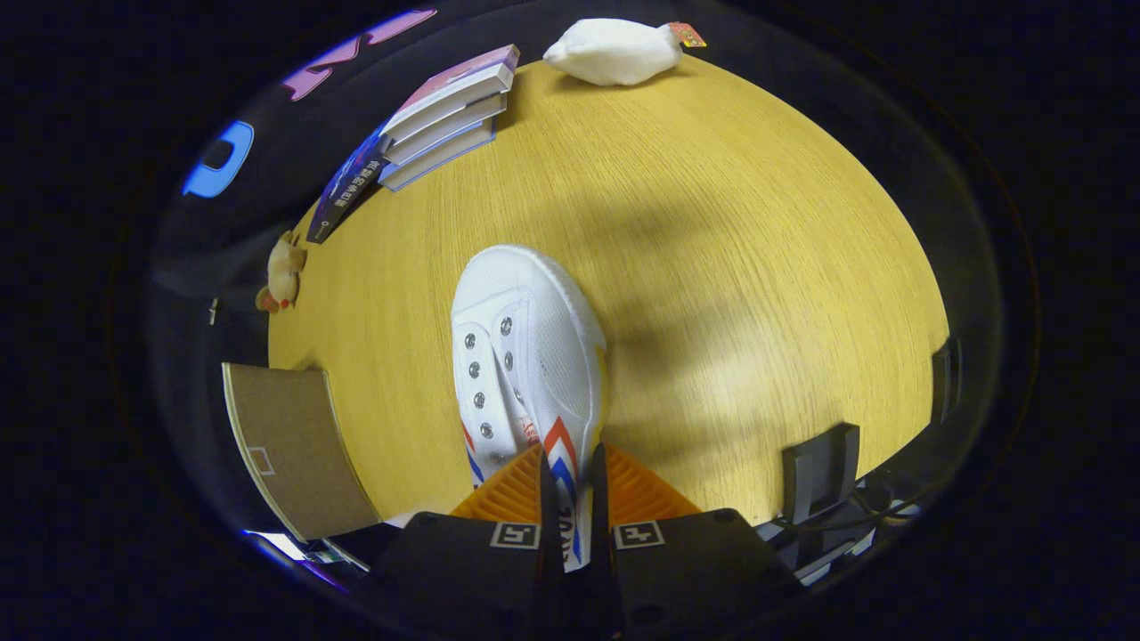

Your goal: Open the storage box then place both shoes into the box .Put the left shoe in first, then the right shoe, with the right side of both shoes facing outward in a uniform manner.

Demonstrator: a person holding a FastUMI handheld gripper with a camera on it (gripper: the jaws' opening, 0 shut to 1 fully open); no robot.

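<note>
Hand-held gripper (570,499): clenched on the white sneaker's side wall.
White sneaker (525,356): between the fingers, toe pointing ahead over the worktop (757,223).
Cardboard flap (294,445): nearby, beside the fingers.
Progress: shoe gripped; boxing probably remains.

wooden table (712,223), black cloth wall (267,160)

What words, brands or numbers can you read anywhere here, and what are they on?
Nothing reads clearly.
Dark book spine: pale characters, too blurred to read.
Side of the shoe: dark print where the fingers of the gripper clamp it, mostly hidden.
Coloured tag on the white pouch: too small to read.
Top of the gripper: square coded marks, no words.
</note>
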